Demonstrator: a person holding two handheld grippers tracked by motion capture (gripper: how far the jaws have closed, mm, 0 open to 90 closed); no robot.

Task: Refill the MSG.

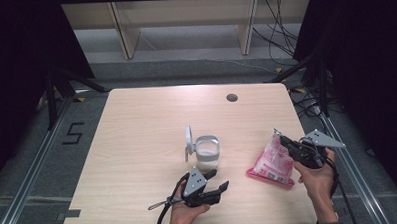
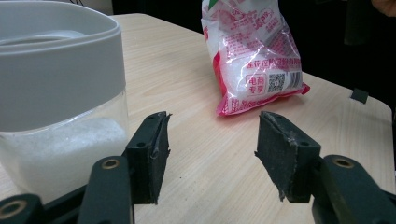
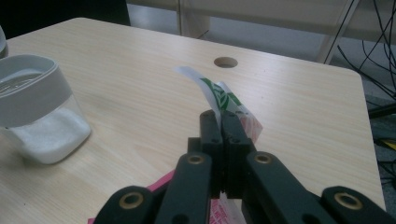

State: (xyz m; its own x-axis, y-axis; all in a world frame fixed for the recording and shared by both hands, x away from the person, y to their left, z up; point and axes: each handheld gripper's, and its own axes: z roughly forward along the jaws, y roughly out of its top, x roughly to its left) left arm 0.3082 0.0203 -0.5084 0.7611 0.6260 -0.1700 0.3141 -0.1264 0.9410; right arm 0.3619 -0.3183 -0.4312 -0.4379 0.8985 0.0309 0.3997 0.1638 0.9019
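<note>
A clear jar (image 1: pixel 206 154) with a grey rim and a flipped-up lid stands mid-table, holding white grains; it also shows in the left gripper view (image 2: pixel 56 107) and the right gripper view (image 3: pixel 35 109). A pink and white printed bag (image 1: pixel 273 162) of white grains rests to its right, bottom end on the table (image 2: pixel 254 60). My right gripper (image 1: pixel 286 141) is shut on the bag's top edge (image 3: pixel 219 100), its jaws pressed together. My left gripper (image 1: pixel 216 179) stands open just in front of the jar, nothing between its pads (image 2: pixel 154 154).
The light wooden table (image 1: pixel 147 124) has a round cable hole (image 1: pixel 231 97) near its far edge. Beyond it stand a wooden shelf frame (image 1: pixel 183 22) and loose cables (image 1: pixel 284 34) on the floor. Dark curtains hang at both sides.
</note>
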